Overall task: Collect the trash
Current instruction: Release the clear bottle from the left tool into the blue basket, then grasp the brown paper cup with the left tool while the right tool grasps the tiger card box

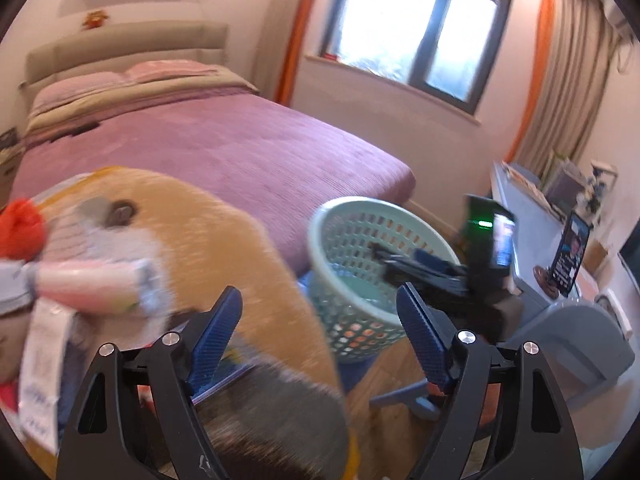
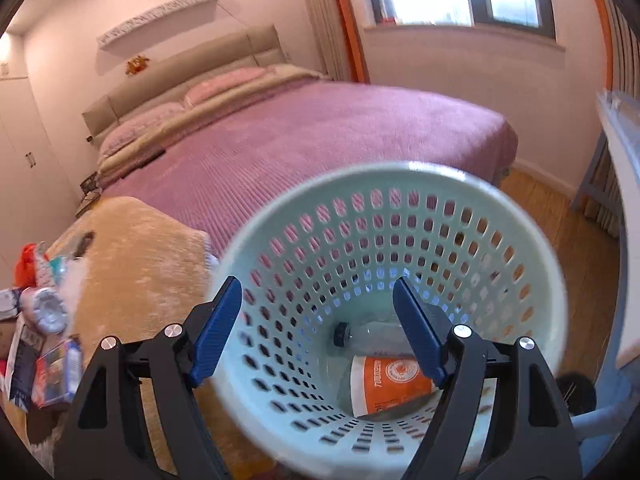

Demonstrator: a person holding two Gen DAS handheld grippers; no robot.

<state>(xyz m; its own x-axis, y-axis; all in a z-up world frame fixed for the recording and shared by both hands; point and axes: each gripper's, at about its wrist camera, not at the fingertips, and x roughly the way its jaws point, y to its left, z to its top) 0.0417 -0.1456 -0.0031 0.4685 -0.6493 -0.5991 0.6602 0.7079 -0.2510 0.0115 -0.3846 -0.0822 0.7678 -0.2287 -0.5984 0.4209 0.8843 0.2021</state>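
A pale green perforated basket (image 2: 400, 184) fills the right wrist view; inside lie a clear plastic bottle with a black cap (image 2: 372, 336) and an orange-and-white paper cup (image 2: 384, 384). My right gripper (image 2: 318, 328) is open and empty, held over the basket's mouth. In the left wrist view the same basket (image 1: 348, 216) stands right of centre with the other gripper (image 1: 424, 268) reaching over its rim. My left gripper (image 1: 320, 328) is open and empty above an orange plush rug (image 1: 224, 240). Trash lies at the left: a pink-and-white wrapper (image 1: 92, 284), a red item (image 1: 20, 228), a white paper slip (image 1: 40, 360).
A bed with a purple cover (image 1: 224, 144) lies behind the rug and basket. A grey-blue chair (image 1: 568, 332) and a desk with an upright phone (image 1: 572, 252) stand at the right. More packets and a round white item (image 2: 48, 308) lie at the rug's left edge.
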